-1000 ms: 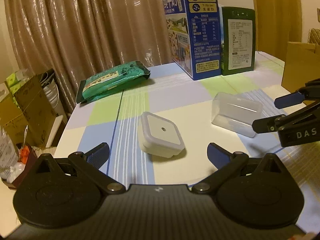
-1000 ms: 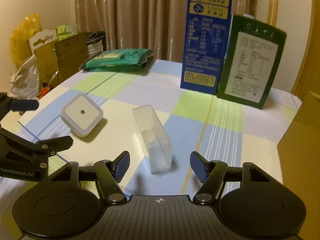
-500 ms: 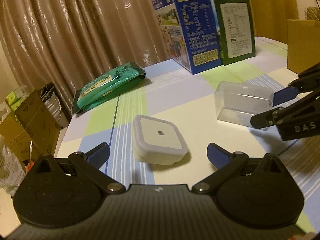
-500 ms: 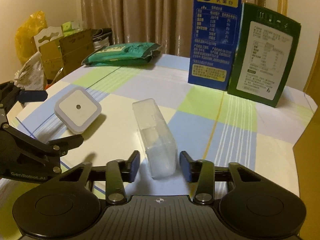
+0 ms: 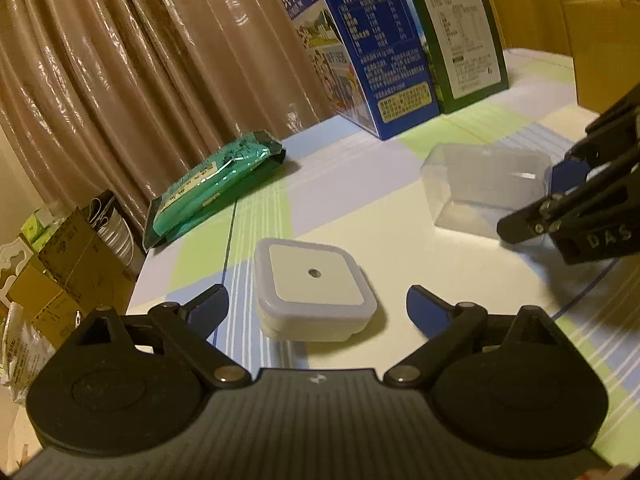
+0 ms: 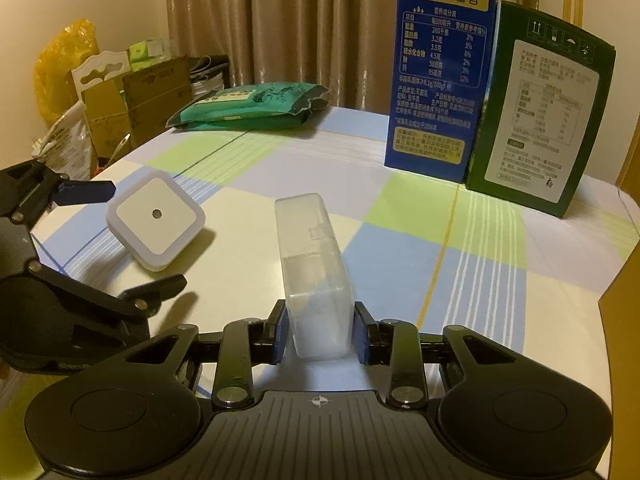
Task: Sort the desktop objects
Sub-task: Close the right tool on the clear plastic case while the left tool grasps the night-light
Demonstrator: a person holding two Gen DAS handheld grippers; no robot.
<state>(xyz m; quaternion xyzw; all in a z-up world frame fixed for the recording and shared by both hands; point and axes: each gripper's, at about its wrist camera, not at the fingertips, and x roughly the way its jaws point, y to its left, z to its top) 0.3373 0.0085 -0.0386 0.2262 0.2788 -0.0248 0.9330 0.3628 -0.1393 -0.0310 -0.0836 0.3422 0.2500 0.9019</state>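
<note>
A white square night light point(image 5: 312, 276) lies flat on the checked tablecloth point(image 5: 400, 184). It sits between the fingers of my left gripper point(image 5: 316, 298), whose jaws are closing, and neither pad touches it. A clear plastic box point(image 6: 312, 248) lies lengthwise ahead of my right gripper point(image 6: 320, 332). The right jaws are closing, and both blue pads rest against the sides of the box's near end. In the left wrist view the right gripper point(image 5: 540, 200) reaches in from the right at the clear box point(image 5: 480, 184). The right wrist view shows the left gripper point(image 6: 144, 236) astride the night light point(image 6: 156, 216).
A green packet point(image 6: 252, 104) lies at the far left of the table. A blue milk carton point(image 6: 440, 72) and a dark green carton point(image 6: 540, 108) stand at the back. A brown cardboard box point(image 5: 600, 40) stands on the right. Cardboard boxes and bags point(image 6: 132, 96) crowd the floor beyond the table's left edge.
The right jaws have narrowed from wide apart onto the clear box's near end. My left gripper has moved closer and lower over the night light and rolled a little.
</note>
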